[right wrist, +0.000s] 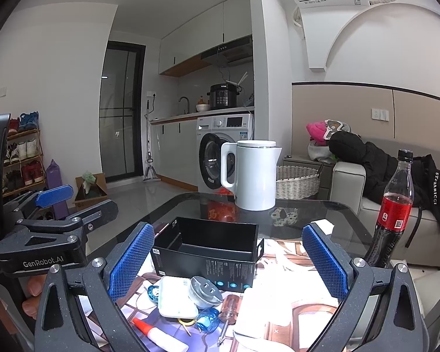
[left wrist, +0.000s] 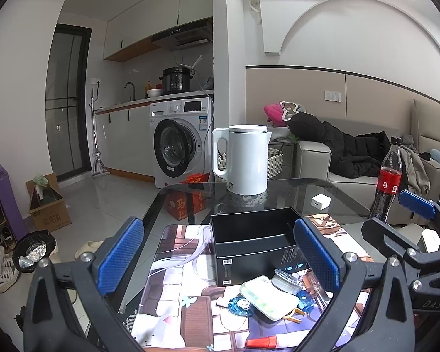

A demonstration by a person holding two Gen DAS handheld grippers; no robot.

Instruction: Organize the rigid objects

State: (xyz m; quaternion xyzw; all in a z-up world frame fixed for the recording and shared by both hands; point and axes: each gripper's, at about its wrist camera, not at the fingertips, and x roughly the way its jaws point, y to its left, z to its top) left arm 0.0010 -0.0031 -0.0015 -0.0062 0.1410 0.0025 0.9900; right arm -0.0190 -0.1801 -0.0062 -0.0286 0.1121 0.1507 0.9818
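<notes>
An open, empty black box point(left wrist: 255, 243) point(right wrist: 208, 249) stands on a printed mat. In front of it lies a small heap: a flat white case point(left wrist: 268, 296) point(right wrist: 176, 296), a round tin point(left wrist: 287, 278) point(right wrist: 205, 292), an orange-handled screwdriver point(left wrist: 314, 284) point(right wrist: 228, 314), blue charms point(left wrist: 240, 305) point(right wrist: 208, 322) and a red-capped glue tube point(left wrist: 264, 343) point(right wrist: 158, 334). My left gripper point(left wrist: 220, 252) point(right wrist: 73, 202) hovers open above the heap, holding nothing. My right gripper point(right wrist: 228, 261) point(left wrist: 407, 220) is beside it on the right, also open with nothing between its blue pads.
A white kettle point(left wrist: 246, 161) point(right wrist: 253, 173) stands at the far side of the glass table point(left wrist: 293, 187). A cola bottle point(left wrist: 388, 179) point(right wrist: 394, 208) is at the right edge, with a white charger cube point(left wrist: 319, 201) near it. A sofa lies beyond on the right.
</notes>
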